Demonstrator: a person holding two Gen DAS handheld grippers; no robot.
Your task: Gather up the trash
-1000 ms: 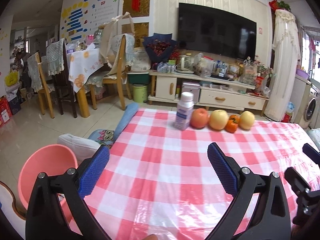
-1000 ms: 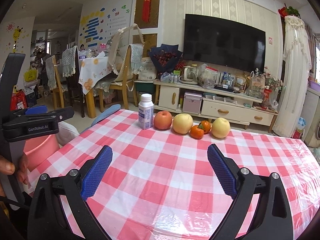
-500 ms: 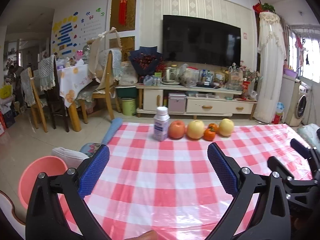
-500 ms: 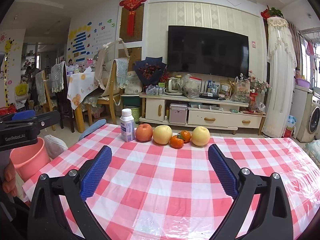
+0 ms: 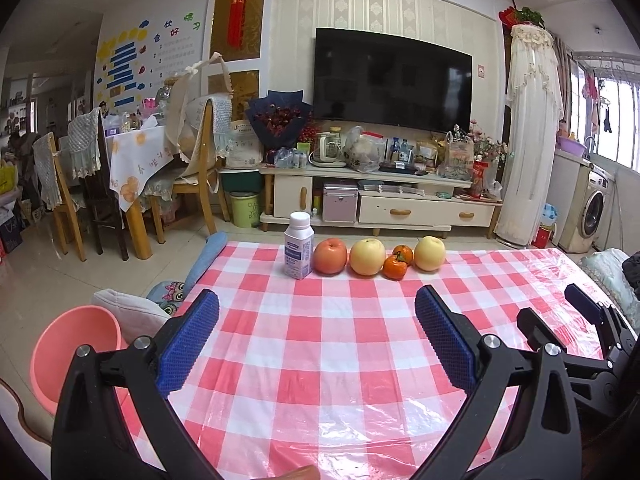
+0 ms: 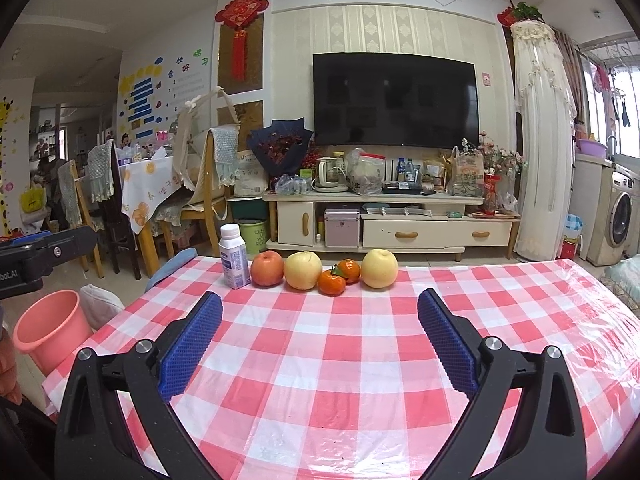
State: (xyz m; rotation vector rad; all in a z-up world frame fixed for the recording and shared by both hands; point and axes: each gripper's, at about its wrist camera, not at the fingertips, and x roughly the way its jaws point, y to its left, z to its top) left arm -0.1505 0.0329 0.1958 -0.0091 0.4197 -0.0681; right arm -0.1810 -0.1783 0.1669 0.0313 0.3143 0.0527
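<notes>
A small white bottle (image 5: 298, 245) with a blue label stands at the far edge of the red-checked table (image 5: 320, 360); it also shows in the right wrist view (image 6: 234, 257). A pink bin (image 5: 72, 354) stands on the floor left of the table, also in the right wrist view (image 6: 52, 336). My left gripper (image 5: 316, 344) is open and empty above the table's near part. My right gripper (image 6: 320, 344) is open and empty, to the right of the left one.
A red apple (image 5: 330, 256), two yellow pears (image 5: 365, 257) and two tangerines (image 5: 396, 267) sit in a row beside the bottle. Cushions (image 5: 132, 312) lie on the floor by the table's left edge. Chairs and a TV cabinet stand beyond.
Both grippers have tilted up and drawn back from the table, so the bottle and fruit sit lower and farther in view. Both stay open and empty.
</notes>
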